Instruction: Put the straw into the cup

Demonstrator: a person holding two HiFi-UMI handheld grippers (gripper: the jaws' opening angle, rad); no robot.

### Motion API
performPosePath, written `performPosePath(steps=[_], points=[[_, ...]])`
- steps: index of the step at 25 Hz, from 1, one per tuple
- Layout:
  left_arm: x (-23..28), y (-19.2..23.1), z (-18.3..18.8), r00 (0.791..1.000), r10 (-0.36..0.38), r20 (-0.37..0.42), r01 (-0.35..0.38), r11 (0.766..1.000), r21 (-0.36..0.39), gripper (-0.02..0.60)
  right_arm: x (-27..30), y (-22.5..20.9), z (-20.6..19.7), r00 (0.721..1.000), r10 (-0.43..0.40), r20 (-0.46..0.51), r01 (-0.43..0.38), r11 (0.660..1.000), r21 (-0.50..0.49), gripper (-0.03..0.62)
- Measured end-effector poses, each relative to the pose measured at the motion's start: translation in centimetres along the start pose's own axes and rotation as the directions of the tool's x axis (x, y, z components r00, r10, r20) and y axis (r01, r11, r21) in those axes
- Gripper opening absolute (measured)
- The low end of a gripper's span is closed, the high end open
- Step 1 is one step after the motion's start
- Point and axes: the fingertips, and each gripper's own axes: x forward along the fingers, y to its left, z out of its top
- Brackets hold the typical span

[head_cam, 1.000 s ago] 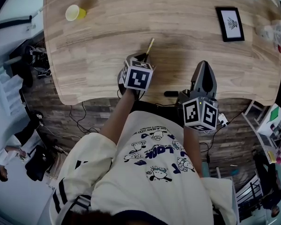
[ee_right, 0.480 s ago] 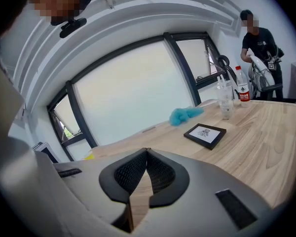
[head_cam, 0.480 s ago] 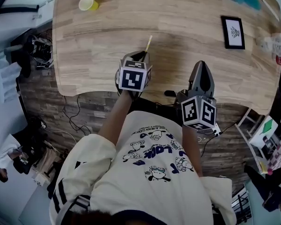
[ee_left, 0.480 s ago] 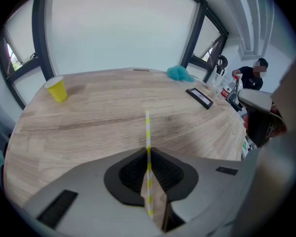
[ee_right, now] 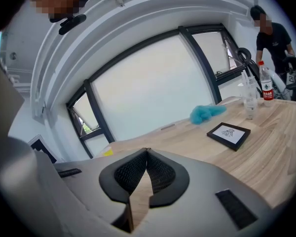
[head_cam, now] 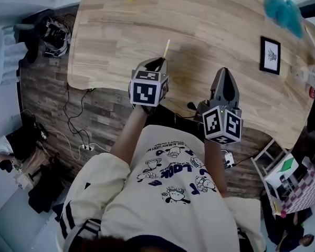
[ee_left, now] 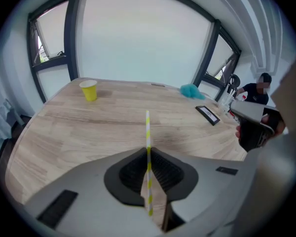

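Straw (ee_left: 147, 137) clamped in left gripper (ee_left: 147, 154), pointing forward.

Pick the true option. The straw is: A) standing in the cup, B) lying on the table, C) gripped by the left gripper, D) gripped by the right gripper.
C: the left gripper is shut on the straw, and the cup stands apart on the table.

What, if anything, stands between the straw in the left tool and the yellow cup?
Nothing visible. Bare table lies between the straw, clamped in the left tool, and the cup at the far left. The picture frame sits off to the right.
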Motion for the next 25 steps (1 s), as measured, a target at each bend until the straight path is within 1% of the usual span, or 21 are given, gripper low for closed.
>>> performPosePath(steps=[4,8,11,14,20,25], points=[[-2.0,1.5,0.6,0.997,0.037,0.071,-0.032,0.997,-0.069,0.055,0.6,1.9,-0.7,0.997,0.063,-0.032,-0.064,0.998,-0.018,-0.003],[-3.9,3.1,1.0,0.988,0.072,0.135,-0.056,0.992,-0.117,0.055,1.0,3.8,-1.7,0.992,0.107,-0.071,-0.109,0.993,-0.032,-0.003],[-5.0,4.0,0.9,0.983,0.092,0.161,-0.07,0.988,-0.137,0.055,1.3,5.1,-2.2,0.987,0.137,-0.089,-0.141,0.989,-0.047,-0.003],[-5.6,5.1,0.6,0.98,0.105,0.168,-0.079,0.985,-0.153,0.055,1.9,6.5,-2.6,0.982,0.159,-0.102,-0.165,0.985,-0.057,-0.003],[-6.5,8.0,0.7,0.975,0.109,0.196,-0.073,0.98,-0.184,0.055,2.9,8.8,-3.2,0.983,0.153,-0.105,-0.162,0.983,-0.084,-0.003],[-7.3,11.0,2.5,0.966,0.085,0.244,-0.047,0.986,-0.158,0.055,3.8,11.4,-3.8,0.989,0.121,-0.084,-0.13,0.986,-0.103,-0.003]])
